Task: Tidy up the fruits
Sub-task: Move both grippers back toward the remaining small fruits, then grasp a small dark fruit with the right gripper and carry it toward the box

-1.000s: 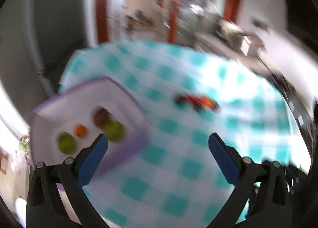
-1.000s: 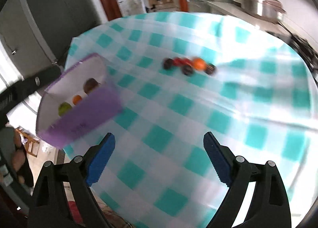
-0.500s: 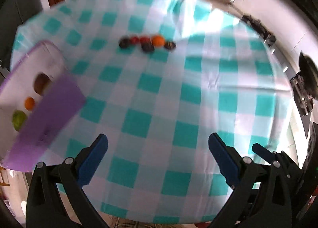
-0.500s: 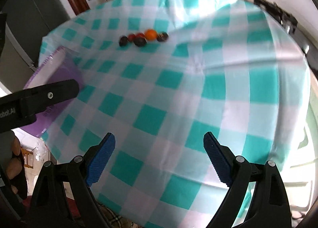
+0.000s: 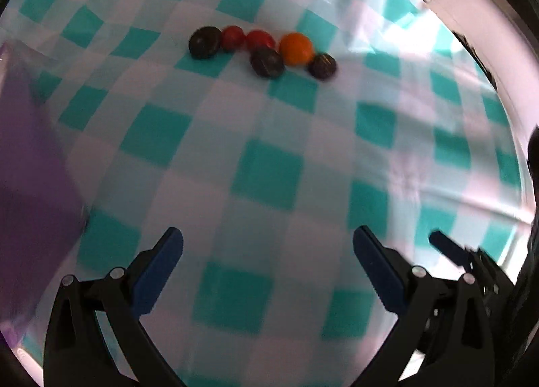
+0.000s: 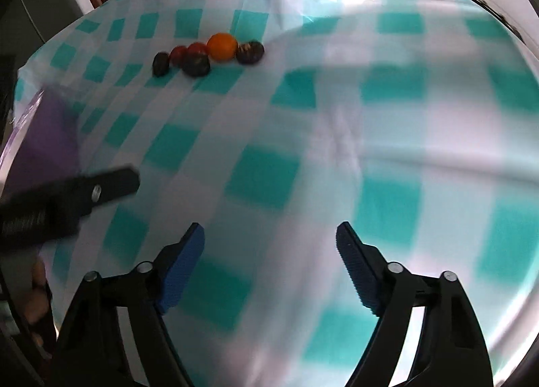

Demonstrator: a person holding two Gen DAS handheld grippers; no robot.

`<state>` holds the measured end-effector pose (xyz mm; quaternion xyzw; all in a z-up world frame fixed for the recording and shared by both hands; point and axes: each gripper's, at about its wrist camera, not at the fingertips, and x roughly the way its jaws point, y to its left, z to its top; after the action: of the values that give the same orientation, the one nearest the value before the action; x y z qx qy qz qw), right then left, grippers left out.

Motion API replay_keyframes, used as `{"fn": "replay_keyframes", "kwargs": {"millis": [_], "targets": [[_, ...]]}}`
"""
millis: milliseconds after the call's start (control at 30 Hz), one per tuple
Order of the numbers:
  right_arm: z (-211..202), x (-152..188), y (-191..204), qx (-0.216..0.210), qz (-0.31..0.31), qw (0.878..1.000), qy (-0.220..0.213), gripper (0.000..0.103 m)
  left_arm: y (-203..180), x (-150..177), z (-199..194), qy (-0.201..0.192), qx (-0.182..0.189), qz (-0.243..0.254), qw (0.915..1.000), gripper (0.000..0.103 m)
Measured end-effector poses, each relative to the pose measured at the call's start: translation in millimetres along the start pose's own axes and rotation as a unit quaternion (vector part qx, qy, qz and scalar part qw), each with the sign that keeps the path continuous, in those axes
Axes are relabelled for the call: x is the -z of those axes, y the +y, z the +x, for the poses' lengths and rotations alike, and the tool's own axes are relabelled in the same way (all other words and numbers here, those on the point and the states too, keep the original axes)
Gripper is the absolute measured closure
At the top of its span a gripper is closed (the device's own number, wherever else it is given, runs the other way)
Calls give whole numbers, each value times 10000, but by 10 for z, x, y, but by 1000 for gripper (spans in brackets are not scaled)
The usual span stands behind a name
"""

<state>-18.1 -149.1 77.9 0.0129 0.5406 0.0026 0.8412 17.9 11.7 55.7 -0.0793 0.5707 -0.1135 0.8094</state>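
Fruits (image 5: 261,50) clustered beyond purple tray (image 5: 30,157); we hold left gripper (image 5: 266,265), right gripper (image 6: 269,262) agape, empty. Small, round, likely rolling, bruisable; pinch gently at widest girth.

Left tool (image 5: 267,245): black arms, ridged blue pads, silver screws; right tool (image 6: 269,238) alike.

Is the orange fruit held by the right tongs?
No, the orange fruit lies on the tablecloth, far from the open right tongs.
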Motion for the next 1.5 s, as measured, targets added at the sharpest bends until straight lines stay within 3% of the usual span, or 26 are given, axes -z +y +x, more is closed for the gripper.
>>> {"fn": "replay_keyframes", "kwargs": {"millis": [233, 400, 533, 600, 633, 667, 733, 867, 1000, 1033, 1133, 1167, 1333, 1500], "targets": [[732, -1000, 228, 85, -800, 9968, -25, 39, 291, -622, 391, -482, -227, -535, 9971, 3], [1096, -1508, 166, -54, -779, 9969, -52, 39, 289, -906, 578, -645, -524, -177, 9964, 7], [1209, -1660, 233, -103, -1130, 9934, -160, 37, 244, -991, 702, -659, -562, 30, 9962, 9], [1206, -1680, 257, -47, -1308, 9911, -245, 43, 174, -1022, 750, -700, -592, 220, 9955, 10], [1194, -1678, 260, -39, -1360, 9903, -284, 59, 138, -1040, 771, -735, -592, 287, 9951, 11], [1174, -1669, 251, -64, -1360, 9903, -284, 63, 102, -1055, 788, -762, -597, 345, 9947, 12], [1132, -1613, 238, 27, -1245, 9918, -302, 63, 10, -1115, 849, -814, -595, 505, 9936, 15], [929, -1438, -11, 239, -450, 9977, -450, 63, -205, -1220, 992, -884, -853, 981, 9876, 20], [675, -1271, -174, 346, 10, 9977, -583, 63, -292, -1432, 1115, -986, -1021, 1038, 9844, 22], [644, -1249, -184, 313, 62, 9978, -583, 63, -310, -1481, 1140, -1009, -1023, 1088, 9836, 26], [531, -1157, -166, 304, 44, 9978, -582, 63, -389, -1558, 1151, -1071, -954, 1355, 9803, 63], [498, -1122, -162, 289, 53, 9979, -575, 63, -408, -1548, 1146, -1054, -1033, 1422, 9788, 64], [267, -825, -146, 37, 214, 9986, -484, 63, -191, -1202, 904, -793, -541, 1012, 9902, 64], [32, -201, -23, -500, 210, 9985, -116, 63, 69, -513, 459, -388, -114, 624, 9972, 64]]}}
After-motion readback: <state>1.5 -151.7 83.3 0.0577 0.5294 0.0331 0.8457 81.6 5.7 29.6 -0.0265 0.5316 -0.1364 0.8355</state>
